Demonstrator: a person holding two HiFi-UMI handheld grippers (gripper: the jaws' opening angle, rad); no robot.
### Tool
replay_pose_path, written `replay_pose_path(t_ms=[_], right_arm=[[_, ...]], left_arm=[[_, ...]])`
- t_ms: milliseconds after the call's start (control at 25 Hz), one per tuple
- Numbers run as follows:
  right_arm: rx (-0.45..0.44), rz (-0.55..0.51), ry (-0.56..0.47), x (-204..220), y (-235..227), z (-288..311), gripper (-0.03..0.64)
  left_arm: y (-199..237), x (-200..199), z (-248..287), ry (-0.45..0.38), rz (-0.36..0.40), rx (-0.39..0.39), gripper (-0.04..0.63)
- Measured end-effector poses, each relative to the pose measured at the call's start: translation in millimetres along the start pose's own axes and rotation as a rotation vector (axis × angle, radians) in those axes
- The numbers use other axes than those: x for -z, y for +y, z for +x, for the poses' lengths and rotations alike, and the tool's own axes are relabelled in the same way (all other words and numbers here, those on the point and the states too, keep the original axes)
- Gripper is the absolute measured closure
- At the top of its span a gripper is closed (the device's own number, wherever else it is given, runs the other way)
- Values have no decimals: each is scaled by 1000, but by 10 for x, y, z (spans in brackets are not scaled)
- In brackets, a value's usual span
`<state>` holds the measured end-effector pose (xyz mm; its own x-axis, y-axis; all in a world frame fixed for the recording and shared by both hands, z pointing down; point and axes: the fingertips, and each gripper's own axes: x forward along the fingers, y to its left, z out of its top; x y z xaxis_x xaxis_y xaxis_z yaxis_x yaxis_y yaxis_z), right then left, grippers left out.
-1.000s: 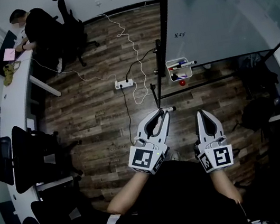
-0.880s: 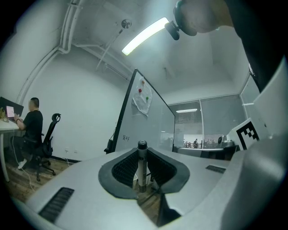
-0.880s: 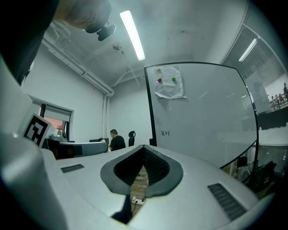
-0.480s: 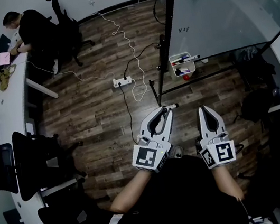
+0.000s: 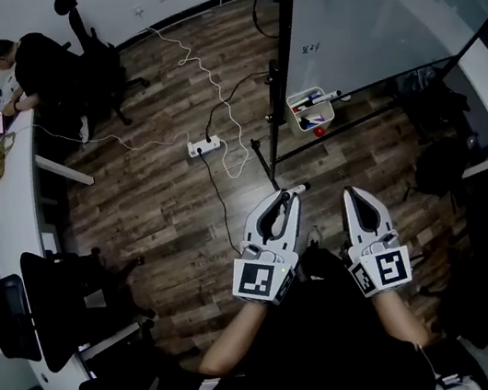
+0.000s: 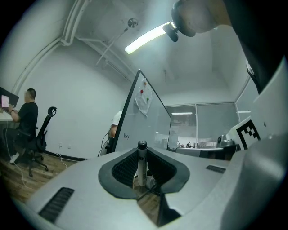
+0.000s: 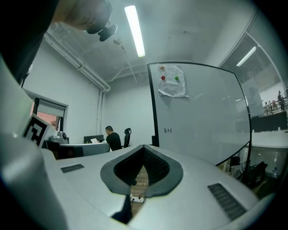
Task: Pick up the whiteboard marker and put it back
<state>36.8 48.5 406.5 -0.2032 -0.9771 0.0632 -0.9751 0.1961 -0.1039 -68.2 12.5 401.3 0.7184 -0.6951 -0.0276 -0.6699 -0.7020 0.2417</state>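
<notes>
My left gripper (image 5: 287, 193) is shut on a whiteboard marker (image 5: 297, 189), which lies crosswise at its tips. In the left gripper view the marker (image 6: 142, 164) stands upright between the jaws of that gripper (image 6: 142, 152), dark cap on top. My right gripper (image 5: 353, 192) floats beside it, shut with nothing in it (image 7: 144, 150). Both point level toward the whiteboard (image 5: 379, 7). A small white tray (image 5: 311, 112) with several markers hangs at the board's lower left corner, well ahead of both grippers.
A power strip (image 5: 198, 148) with trailing cables lies on the wood floor, left of the board's stand (image 5: 268, 162). A person (image 5: 40, 71) sits at a curved white desk (image 5: 13, 211) at far left. Black office chairs (image 5: 55, 288) line that desk.
The head view has drifted, so the desk and the seated person now sit further left. Both grippers keep the same pose, and the marker stays in the left one.
</notes>
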Motion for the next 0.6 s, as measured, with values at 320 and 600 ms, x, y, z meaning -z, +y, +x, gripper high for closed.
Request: replay_pose_path(t_ms=[320, 600], right_arm=[[-10, 19, -17, 3, -307, 229, 603], [-31, 15, -38, -88, -691, 488, 603]], left_arm=[[41, 65, 394, 30, 20, 1, 524], [20, 91, 859, 11, 47, 0, 525]])
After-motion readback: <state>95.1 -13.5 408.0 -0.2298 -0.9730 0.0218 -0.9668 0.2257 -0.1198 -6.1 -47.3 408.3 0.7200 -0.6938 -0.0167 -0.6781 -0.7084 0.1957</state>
